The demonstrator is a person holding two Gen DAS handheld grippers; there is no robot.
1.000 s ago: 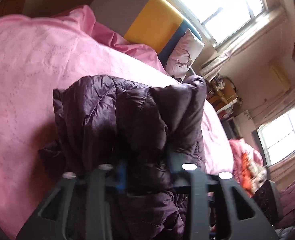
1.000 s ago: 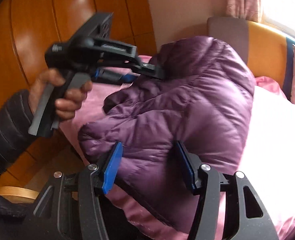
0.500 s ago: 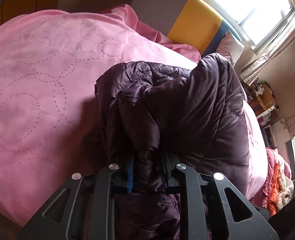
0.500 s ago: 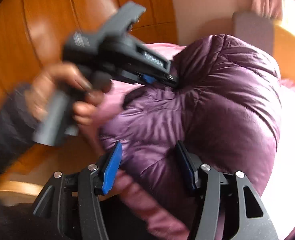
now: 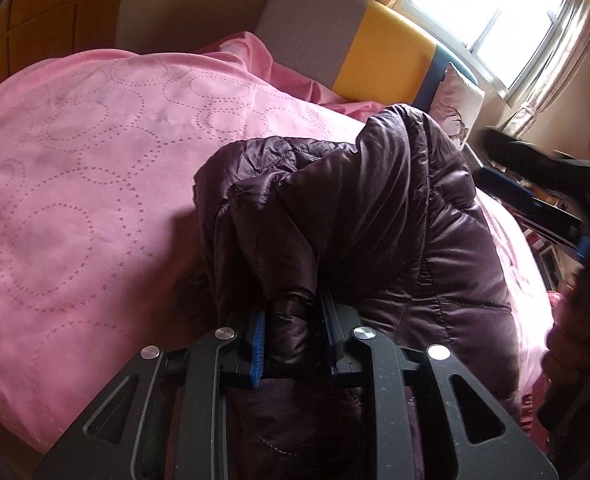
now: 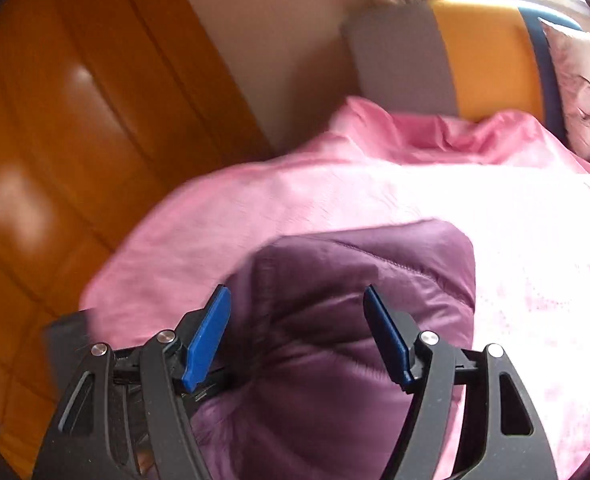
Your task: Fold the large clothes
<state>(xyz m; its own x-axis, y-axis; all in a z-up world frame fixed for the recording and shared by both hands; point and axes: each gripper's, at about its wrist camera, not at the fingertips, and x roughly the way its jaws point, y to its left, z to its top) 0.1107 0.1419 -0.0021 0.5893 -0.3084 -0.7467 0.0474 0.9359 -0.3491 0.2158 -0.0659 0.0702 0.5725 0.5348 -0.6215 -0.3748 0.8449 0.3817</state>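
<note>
A purple quilted jacket [image 5: 375, 220] lies bunched on the pink bed cover [image 5: 95, 160]. My left gripper [image 5: 293, 336] pinches a dark fold of it at the near edge; the blue pads still touch the fold while the jaws are opening. In the right wrist view the jacket [image 6: 355, 280] lies under my right gripper [image 6: 297, 320], whose jaws are opening and stand clear of the fabric on both sides. That right gripper [image 5: 491, 160] also shows as a dark blur at the right edge of the left wrist view.
A grey, yellow and blue headboard [image 5: 375, 48] stands behind the bed, with a pillow [image 5: 459, 96] against it. A glossy wooden wardrobe [image 6: 55, 120] lines the left side. A bright window [image 5: 487, 12] and a cluttered shelf are at the far right. A dark sleeve [image 5: 575, 360] fills the right edge.
The right gripper has let go of the jacket, widened and swung across; the left gripper and hand have left its view. The jacket now sits lower on the bed.
</note>
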